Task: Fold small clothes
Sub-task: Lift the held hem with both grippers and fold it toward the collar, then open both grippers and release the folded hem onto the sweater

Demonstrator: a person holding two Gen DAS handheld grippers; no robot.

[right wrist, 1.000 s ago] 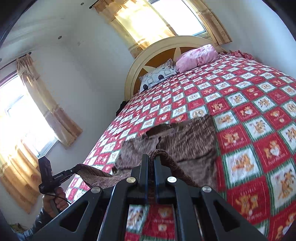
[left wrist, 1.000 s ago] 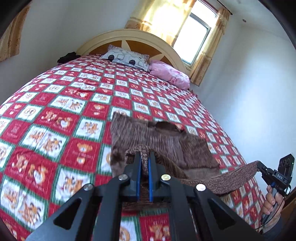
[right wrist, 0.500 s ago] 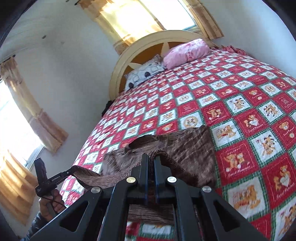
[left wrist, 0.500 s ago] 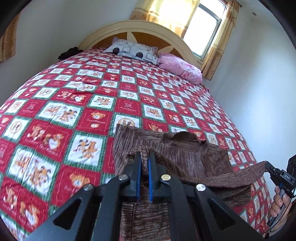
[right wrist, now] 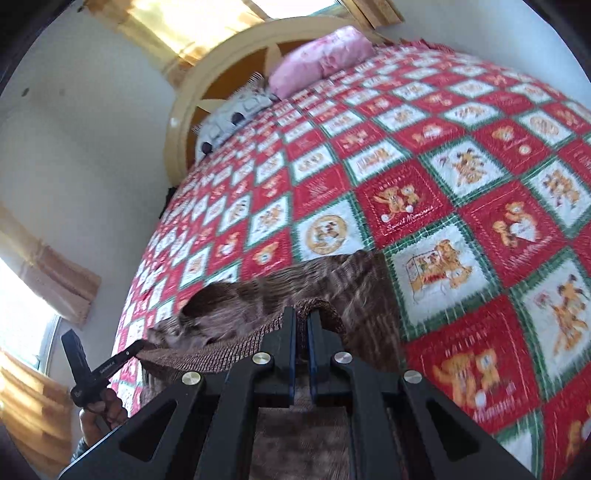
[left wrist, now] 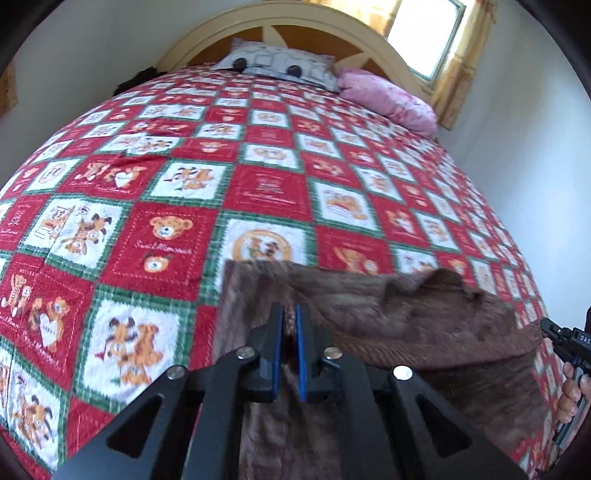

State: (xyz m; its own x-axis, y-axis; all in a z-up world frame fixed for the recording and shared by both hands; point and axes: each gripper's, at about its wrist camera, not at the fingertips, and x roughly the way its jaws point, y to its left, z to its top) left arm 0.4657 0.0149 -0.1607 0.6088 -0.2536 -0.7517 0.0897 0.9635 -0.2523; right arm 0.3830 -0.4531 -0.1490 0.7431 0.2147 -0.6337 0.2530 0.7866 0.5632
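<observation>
On the near part of the bed's red, white and green teddy-bear patchwork quilt (left wrist: 266,192), spread flat at its far edge and lifted at its near edge: brown ribbed knit garment (left wrist: 417,314). At left, left claw (left wrist: 289,354), blue-lined jaws pressed nearly together, pinching the near hem at one corner. At right, right claw (right wrist: 302,354), likewise pinching the hem at the other corner, a small hump of knit bulging just beyond its tips. Between the two, hem pulled into a fairly taut band, seen from each wrist view running to the other claw. Probably light and very soft: sags and blurs, keeps no shape, likely to stretch if pulled hard. Not slippery to judge by the coarse rib; not fragile. Best held at the thicker hem corners, as now, and carried level so both layers land together. Far off, grey patterned pillow (left wrist: 277,64) and pink pillow (left wrist: 388,98) against the cream headboard (left wrist: 295,22).
</observation>
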